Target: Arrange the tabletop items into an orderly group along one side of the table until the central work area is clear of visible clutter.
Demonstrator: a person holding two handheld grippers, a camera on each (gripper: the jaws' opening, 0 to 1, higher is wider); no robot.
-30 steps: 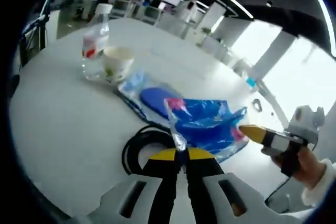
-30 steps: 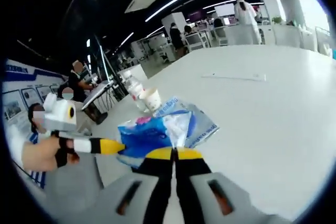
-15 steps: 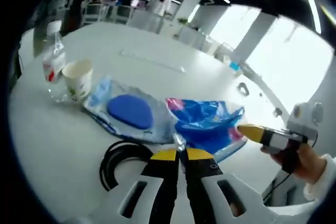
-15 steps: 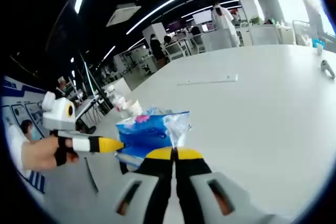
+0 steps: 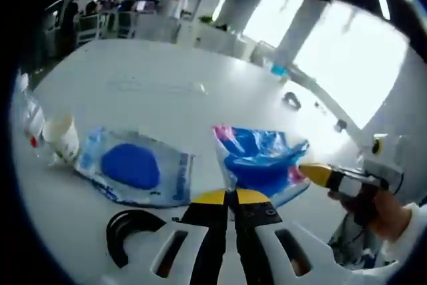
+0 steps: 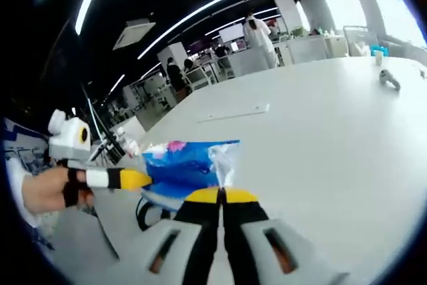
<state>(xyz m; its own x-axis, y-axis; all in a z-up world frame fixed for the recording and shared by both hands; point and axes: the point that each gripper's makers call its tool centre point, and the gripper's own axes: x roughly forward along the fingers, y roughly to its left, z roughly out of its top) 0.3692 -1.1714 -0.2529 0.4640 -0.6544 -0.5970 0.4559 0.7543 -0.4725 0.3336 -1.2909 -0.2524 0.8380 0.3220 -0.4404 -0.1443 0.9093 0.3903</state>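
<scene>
Above the white table, 2 grippers pinch a blue bag.

1. We see a broad white counter whose top runs far back toward the room behind.
2. Near its left edge in the left gripper view stand a paper cup and, just beside it, a clear plastic bottle.
3. A flat clear packet with a blue oval inside lies near the cup.
4. A coiled black cable rests at the near edge.
5. Farther back lie a thin pale strip and a small dark object.
</scene>
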